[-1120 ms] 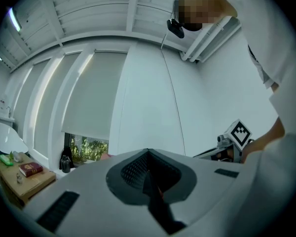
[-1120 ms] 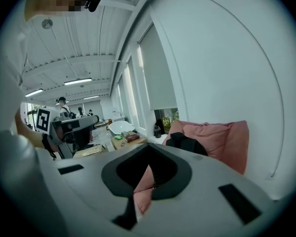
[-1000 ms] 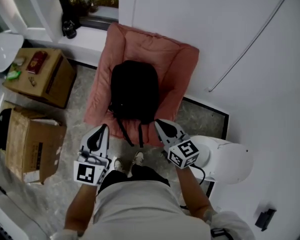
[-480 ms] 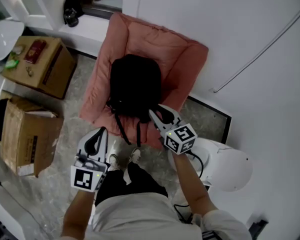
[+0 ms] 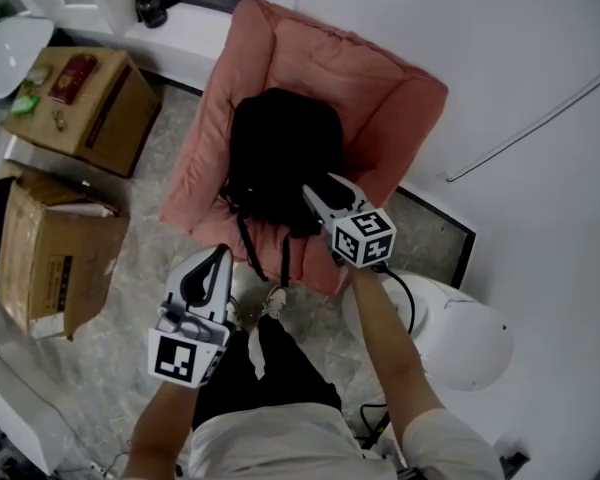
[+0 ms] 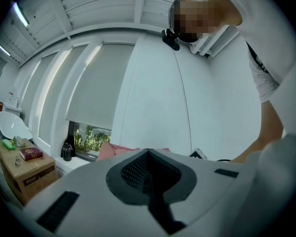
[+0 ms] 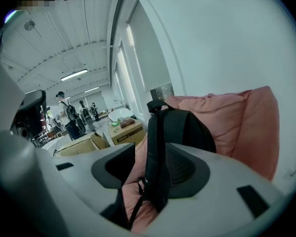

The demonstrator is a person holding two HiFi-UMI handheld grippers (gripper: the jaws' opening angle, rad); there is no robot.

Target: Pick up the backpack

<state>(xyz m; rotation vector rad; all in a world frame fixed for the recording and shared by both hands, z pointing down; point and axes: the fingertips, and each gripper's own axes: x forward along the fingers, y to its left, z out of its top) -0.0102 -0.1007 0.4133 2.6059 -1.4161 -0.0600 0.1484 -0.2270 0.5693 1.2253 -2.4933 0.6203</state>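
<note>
The black backpack (image 5: 280, 153) lies on a pink cushioned seat (image 5: 380, 93), straps hanging toward me. My right gripper (image 5: 317, 194) reaches over the backpack's near right corner. In the right gripper view its jaws are opening, and the lower edge of the backpack (image 7: 180, 127) stands in the gap of the gripper (image 7: 152, 168), with neither pad pressing on it. My left gripper (image 5: 216, 263) hangs lower left, in front of the seat and off the backpack. The left gripper (image 6: 148, 171) looks shut and empty, facing a white wall and window.
Two cardboard boxes (image 5: 92, 108) (image 5: 50, 258) stand on the floor at left, the far one with a red book (image 5: 72, 76). A white domed object (image 5: 455, 333) sits at right by the wall. My shoes (image 5: 274, 302) touch the seat's front.
The right gripper has gone forward and down from beside the seat's front onto the backpack, and its jaws have parted. The left gripper sank a little.
</note>
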